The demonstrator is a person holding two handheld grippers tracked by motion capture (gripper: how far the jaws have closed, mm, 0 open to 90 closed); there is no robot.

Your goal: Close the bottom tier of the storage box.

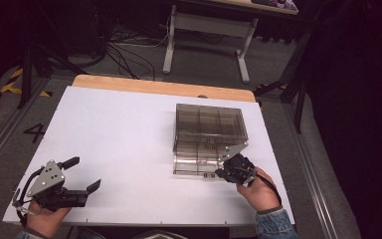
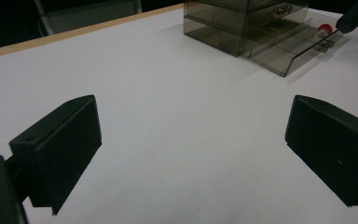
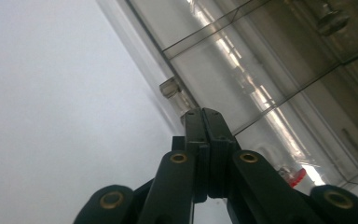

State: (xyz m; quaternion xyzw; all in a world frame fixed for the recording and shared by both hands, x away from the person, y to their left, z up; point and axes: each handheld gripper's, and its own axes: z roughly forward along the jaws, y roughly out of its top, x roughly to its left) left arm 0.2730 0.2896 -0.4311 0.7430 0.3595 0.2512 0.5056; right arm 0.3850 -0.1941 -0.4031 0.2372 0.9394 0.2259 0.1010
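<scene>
A smoky clear drawer box (image 1: 209,122) stands on the white table (image 1: 119,129), right of the middle. Its bottom drawer (image 1: 194,162) is pulled out toward me. A small red thing (image 2: 324,30) (image 3: 296,176) lies inside this drawer. My right gripper (image 1: 220,173) (image 3: 203,112) is shut, its tips against the drawer's front wall just beside the small clear handle (image 3: 170,87) (image 2: 326,45). Whether it pinches the wall is unclear. My left gripper (image 1: 84,173) (image 2: 193,130) rests open near the front left corner, with nothing between its jaws.
The table's wooden far edge (image 1: 164,87) lies behind the box. Beyond it on the floor are a white-legged table frame (image 1: 204,25) and loose cables (image 1: 129,50). Bare white surface spreads between my left gripper and the box.
</scene>
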